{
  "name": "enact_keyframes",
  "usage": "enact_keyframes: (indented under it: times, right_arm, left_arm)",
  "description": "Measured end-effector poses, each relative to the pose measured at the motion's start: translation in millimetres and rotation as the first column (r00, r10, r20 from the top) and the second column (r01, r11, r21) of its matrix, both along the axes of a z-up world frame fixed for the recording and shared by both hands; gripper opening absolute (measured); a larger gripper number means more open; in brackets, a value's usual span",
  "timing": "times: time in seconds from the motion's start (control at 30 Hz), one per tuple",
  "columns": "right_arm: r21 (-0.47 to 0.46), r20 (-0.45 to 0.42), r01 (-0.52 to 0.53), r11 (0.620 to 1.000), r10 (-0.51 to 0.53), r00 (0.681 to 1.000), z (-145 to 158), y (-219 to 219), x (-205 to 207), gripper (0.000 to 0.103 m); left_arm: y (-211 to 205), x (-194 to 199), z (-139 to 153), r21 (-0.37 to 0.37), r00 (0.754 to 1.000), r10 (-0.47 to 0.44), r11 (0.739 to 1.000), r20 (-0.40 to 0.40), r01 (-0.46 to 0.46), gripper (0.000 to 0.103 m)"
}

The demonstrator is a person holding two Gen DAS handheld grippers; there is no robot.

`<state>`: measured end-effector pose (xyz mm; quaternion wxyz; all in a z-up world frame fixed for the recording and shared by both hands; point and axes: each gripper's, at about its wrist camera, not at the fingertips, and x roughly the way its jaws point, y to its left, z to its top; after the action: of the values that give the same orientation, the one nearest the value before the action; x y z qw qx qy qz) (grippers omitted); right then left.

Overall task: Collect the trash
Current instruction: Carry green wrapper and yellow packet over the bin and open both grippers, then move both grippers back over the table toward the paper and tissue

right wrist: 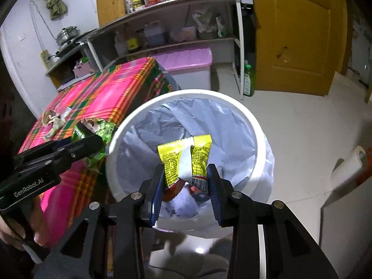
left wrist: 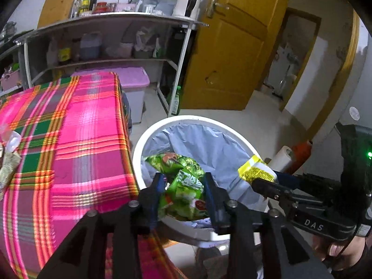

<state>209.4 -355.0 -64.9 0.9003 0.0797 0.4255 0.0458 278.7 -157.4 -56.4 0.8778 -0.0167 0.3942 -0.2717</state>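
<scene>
A white bin (left wrist: 197, 119) (right wrist: 234, 103) with a pale blue liner stands on the floor beside the table. My left gripper (left wrist: 182, 179) (right wrist: 94, 139) holds a crumpled green snack wrapper (left wrist: 186, 191) (right wrist: 97, 130) over the bin's near left rim; the wrapper fills the gap and touches both fingers. My right gripper (right wrist: 186, 176) (left wrist: 265, 182) is shut on a yellow wrapper (right wrist: 183, 155) (left wrist: 254, 169) above the bin's mouth. More crumpled trash (left wrist: 8, 167) (right wrist: 52, 121) lies on the pink plaid tablecloth (left wrist: 81, 127) (right wrist: 104, 93).
Behind the table are a white shelf unit (left wrist: 111, 23) with bottles and a purple-lidded storage box (left wrist: 137, 79). A green bottle (left wrist: 175, 102) stands by the shelf leg. A yellow door (left wrist: 232, 46) is open at the right. A paper roll (right wrist: 348, 165) lies on the tiled floor.
</scene>
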Motion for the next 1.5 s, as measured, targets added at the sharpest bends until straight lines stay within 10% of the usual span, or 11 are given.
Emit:
enact_keyframes:
  times: [0.1,1.5]
  right_arm:
    - [0.003,-0.005,0.008,1.0,-0.008,1.0,-3,-3,4,0.052]
    - [-0.037,0.174,-0.218,0.975,0.221,0.96,60,108,-57,0.053]
  left_arm:
    - [-3,9,-9,-0.006,0.999,-0.003,1.0,-0.032,0.003,0.047]
    - [140,-101,44,0.018,0.943,0.293,0.954,0.159,-0.3,0.05]
